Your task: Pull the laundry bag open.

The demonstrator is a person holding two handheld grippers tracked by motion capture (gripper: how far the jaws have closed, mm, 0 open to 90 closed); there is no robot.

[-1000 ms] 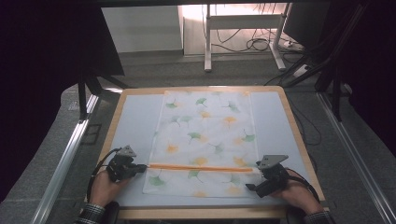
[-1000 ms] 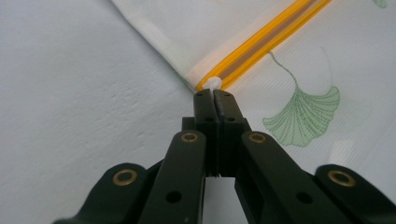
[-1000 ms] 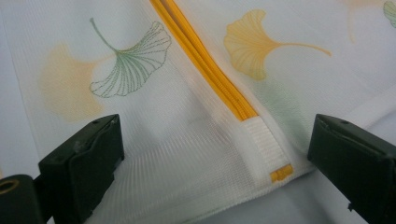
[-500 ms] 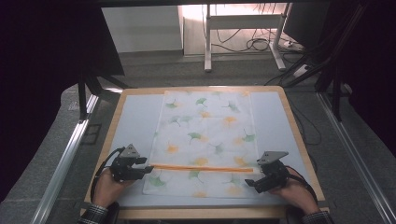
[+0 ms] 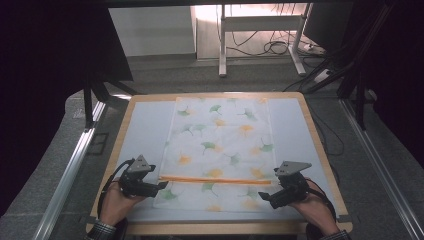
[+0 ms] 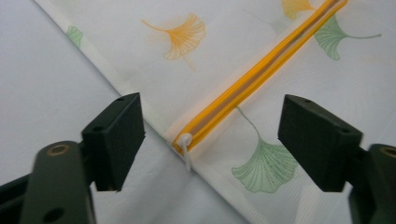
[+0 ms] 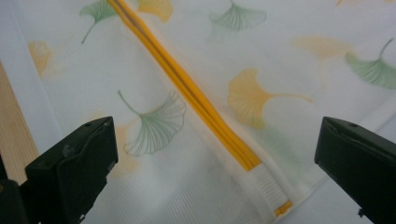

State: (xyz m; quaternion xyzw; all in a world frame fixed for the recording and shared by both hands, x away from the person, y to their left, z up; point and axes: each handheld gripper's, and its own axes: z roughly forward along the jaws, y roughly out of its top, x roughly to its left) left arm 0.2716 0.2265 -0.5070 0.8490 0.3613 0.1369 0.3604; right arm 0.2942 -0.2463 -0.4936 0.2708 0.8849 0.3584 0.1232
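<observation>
Ginkgo-print bag (image 5: pixel 220 145) long axis front-back; orange zipper (image 5: pixel 215 180) crosswise. Left gripper (image 5: pixel 162 185), right gripper (image 5: pixel 262 199) jaws wide, empty.

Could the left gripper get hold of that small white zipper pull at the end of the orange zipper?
Probably yes. The left gripper is open, its jaws either side of the small white zipper pull on the leaf-printed white mesh bag, with nothing between them.

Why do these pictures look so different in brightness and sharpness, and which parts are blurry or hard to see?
High view: the sides are dark, with a glaring bright patch at top centre, and the table is evenly lit. Left gripper view: the orange zipper is fairly crisp while the near jaws look soft. Right gripper view: the leaf-print bag looks hazy, and the jaws are blurred.
</observation>
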